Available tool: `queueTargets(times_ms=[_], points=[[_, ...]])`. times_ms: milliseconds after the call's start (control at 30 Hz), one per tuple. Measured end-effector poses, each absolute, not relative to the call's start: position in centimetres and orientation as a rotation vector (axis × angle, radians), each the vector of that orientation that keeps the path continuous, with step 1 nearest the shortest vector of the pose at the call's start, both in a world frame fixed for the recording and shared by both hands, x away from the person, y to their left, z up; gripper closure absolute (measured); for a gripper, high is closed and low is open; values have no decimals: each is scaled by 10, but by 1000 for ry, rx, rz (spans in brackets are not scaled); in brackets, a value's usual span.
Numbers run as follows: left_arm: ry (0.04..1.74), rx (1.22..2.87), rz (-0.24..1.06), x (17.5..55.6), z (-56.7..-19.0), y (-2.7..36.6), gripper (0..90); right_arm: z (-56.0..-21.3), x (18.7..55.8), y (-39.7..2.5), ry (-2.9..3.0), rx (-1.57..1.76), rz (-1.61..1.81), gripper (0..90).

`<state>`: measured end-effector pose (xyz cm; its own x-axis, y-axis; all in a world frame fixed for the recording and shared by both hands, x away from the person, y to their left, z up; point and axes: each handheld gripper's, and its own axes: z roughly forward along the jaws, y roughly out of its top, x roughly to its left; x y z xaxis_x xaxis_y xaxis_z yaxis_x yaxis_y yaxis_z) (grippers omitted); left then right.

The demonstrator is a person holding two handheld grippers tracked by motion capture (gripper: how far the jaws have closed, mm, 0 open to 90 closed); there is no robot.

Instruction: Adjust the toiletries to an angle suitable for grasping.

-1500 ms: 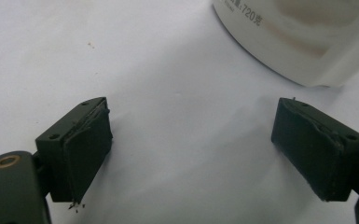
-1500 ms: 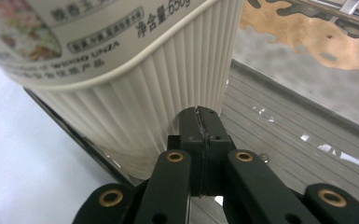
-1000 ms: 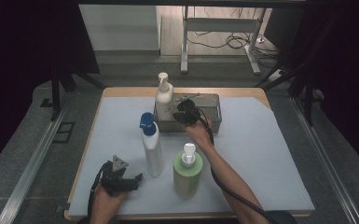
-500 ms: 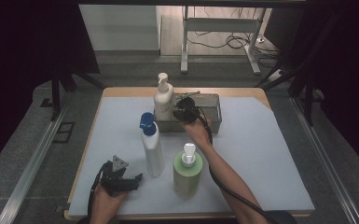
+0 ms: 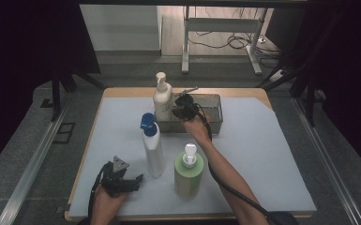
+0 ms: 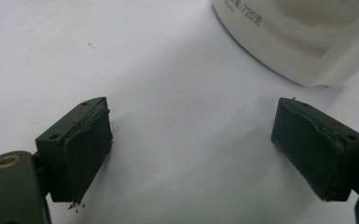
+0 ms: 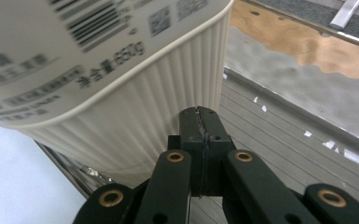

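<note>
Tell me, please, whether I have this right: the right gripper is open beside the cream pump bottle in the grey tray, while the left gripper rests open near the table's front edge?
Not quite: the right gripper is shut, its jaws pressed together with nothing between them, as the right gripper view shows. It is beside the cream pump bottle in the grey tray, and the left gripper does rest open.

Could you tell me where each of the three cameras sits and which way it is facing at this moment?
High view: above the person's edge of the table, looking forward and down; both forearms, left gripper and right gripper show.
Left gripper view: on the left gripper, aimed down at the table, jaws wide apart, white bottle ahead.
Right gripper view: on the right gripper, jaws shut, beside the cream bottle in the metal tray.
Shared: high and right views both show the cream bottle and tray.
</note>
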<state>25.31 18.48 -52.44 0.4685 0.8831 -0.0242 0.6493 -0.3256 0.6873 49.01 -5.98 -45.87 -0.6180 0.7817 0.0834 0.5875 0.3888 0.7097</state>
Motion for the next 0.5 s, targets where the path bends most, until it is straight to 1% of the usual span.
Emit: queueTargets(times_ms=[500], points=[[1267,2083,474,253,-524,185,123,-462,489,-52,2403,1186,1039,898]])
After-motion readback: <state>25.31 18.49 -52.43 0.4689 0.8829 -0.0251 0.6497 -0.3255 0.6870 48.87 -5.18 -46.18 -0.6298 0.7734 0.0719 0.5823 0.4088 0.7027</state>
